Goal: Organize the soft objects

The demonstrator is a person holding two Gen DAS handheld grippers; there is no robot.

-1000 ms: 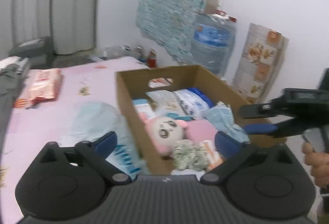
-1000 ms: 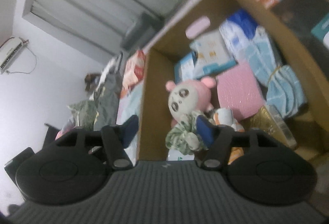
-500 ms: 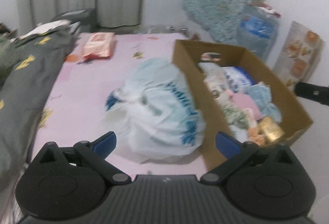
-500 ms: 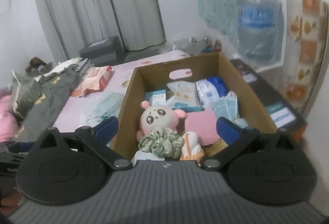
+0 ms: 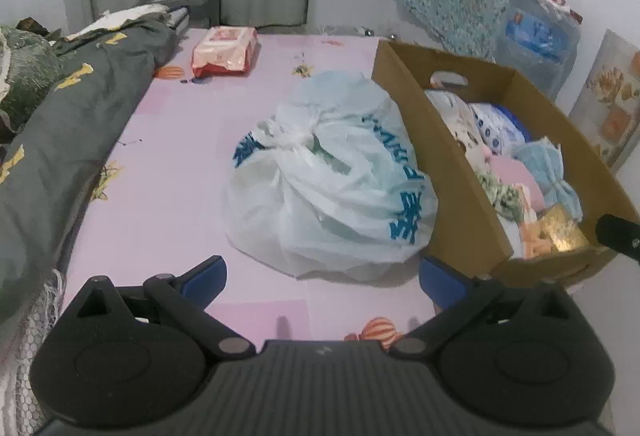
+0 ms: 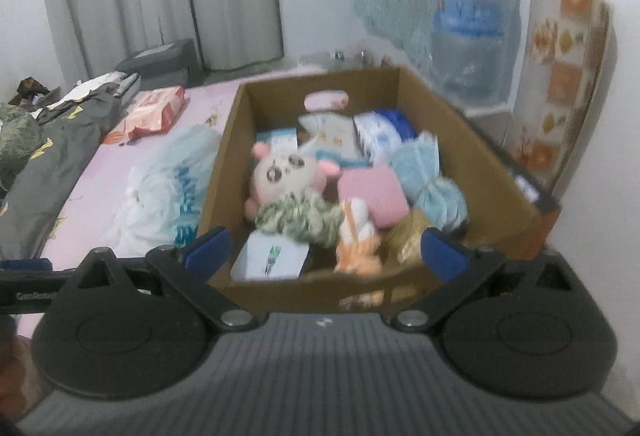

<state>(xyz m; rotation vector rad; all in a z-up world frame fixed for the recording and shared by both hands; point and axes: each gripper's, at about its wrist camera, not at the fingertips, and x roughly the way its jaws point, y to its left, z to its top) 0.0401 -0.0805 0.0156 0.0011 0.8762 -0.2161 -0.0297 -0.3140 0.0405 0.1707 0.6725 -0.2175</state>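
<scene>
The cardboard box [image 6: 472,172] sits on the bed [image 5: 176,172], at its right edge as the left wrist camera sees it, and most of the soft things are already inside. A pink plush toy [image 6: 288,172] lies near the box's left wall, with a green scrunchie [image 6: 300,214] touching its lower side. Beside the toy, toward the middle of the box, is a pink pad [image 6: 372,194], and a bundle of pale blue cloth [image 6: 430,180] lies against the right wall. White and blue packets [image 6: 378,136] are stacked at the far end of the box, under the cut-out handle; a small white carton [image 6: 270,256] and an orange-and-white soft item [image 6: 356,236] lie at the near end.

Outside the box, a knotted white plastic bag [image 5: 332,180] rests on the bed, touching the box's left wall. Further from the box, near the curtain, lies a red-and-pink packet [image 5: 224,52], and a dark grey blanket [image 5: 60,132] is heaped along the bed's far-left side.

The left gripper [image 5: 322,278] hangs just short of the bag — jaws spread wide, nothing between them. The right gripper [image 6: 324,250] hangs over the near end of the box; its jaws have just been opening and now stand fully apart, holding nothing.
</scene>
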